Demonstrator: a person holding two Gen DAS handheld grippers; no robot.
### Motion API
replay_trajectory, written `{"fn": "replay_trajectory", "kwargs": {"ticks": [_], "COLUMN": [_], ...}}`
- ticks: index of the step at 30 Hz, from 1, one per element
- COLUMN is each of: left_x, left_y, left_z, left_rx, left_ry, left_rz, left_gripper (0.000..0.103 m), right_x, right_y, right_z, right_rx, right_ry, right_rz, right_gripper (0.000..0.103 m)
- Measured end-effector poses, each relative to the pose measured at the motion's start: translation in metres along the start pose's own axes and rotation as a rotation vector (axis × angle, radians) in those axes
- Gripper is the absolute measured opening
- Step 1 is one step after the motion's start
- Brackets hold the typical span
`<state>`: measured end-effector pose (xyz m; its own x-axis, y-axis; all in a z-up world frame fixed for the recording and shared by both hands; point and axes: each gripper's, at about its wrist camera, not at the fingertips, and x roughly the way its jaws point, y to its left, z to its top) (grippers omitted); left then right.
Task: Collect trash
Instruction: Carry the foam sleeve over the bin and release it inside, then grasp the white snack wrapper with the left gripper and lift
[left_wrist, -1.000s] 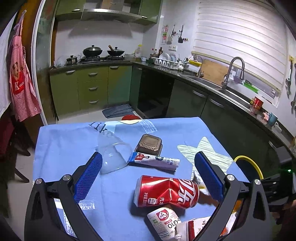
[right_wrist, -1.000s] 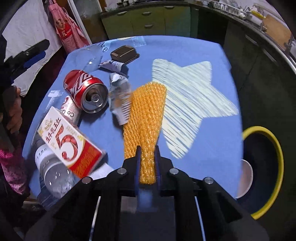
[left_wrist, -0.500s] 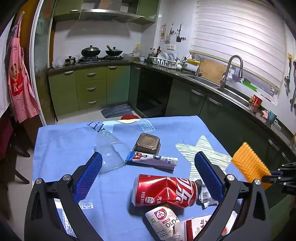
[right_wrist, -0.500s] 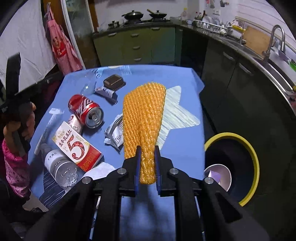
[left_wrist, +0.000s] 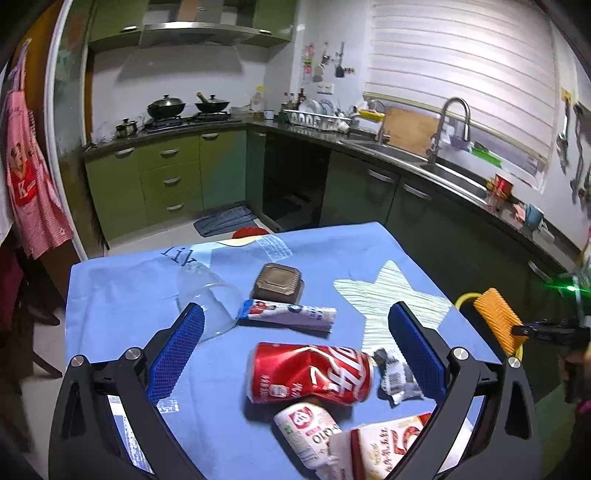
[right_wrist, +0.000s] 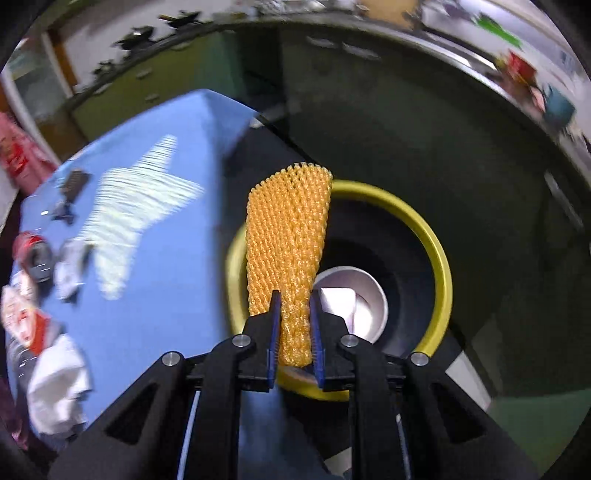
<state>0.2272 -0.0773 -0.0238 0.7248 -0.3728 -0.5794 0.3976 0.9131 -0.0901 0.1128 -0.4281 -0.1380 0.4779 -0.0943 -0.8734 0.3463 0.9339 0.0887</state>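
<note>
My right gripper (right_wrist: 293, 295) holds an orange foam net (right_wrist: 288, 243) between its pads, and its jaws are opening. The net hangs over the yellow-rimmed bin (right_wrist: 424, 229) beside the table; in the left wrist view the net (left_wrist: 495, 321) shows at the far right above the bin's rim (left_wrist: 463, 297). My left gripper (left_wrist: 294, 310) stands open above the blue-clothed table (left_wrist: 129, 288), empty. A crushed red cola can (left_wrist: 312, 373) lies just ahead of and below its fingers.
On the table lie a clear plastic cup (left_wrist: 207, 295), a brown box (left_wrist: 277, 282), a tube wrapper (left_wrist: 291, 314), a crumpled wrapper (left_wrist: 395, 376), a small bottle (left_wrist: 306, 428) and a carton (left_wrist: 388, 446). White paper and a cup (right_wrist: 354, 295) sit inside the bin. Kitchen cabinets stand behind.
My right gripper has carried the net off the table to the right and rolled, so it now hangs over the bin. The left gripper has drifted only slightly.
</note>
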Motion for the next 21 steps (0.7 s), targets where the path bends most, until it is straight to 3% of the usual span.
{"fn": "replay_trajectory", "kwargs": {"ticks": [6,8,10,18,21], "left_x": [-0.007,-0.008,-0.009,-0.004,0.002], "left_y": [-0.027,-0.034,-0.04,-0.046,-0.051], "left_z": [0.005,0.006,0.008,0.01,0.011], "left_rx": [0.047,0.049,0.055,0.061,0.049], "left_ry": [0.04,0.051,0.056,0.101,0.149], "left_rz": [-0.032,-0.053,-0.059,-0.053,-0.089], "left_gripper": [0.098,0.098,0.098,0.098,0.098], "right_x": [0.029,0.035,0.04,0.027,0.021], "right_y": [-0.026,-0.03,-0.036,-0.039,-0.037], "right_z": [-0.005,-0.005,-0.005,-0.013,-0.013], "right_rx": [0.057,0.061,0.086,0.104,0.101], "right_ry": [0.033,0.036,0.04,0.002,-0.01], "right_rz": [-0.047,-0.074,-0.076,-0.054,-0.044], "right_gripper": [0.018,0.035,0.041,0.045,0.045]}}
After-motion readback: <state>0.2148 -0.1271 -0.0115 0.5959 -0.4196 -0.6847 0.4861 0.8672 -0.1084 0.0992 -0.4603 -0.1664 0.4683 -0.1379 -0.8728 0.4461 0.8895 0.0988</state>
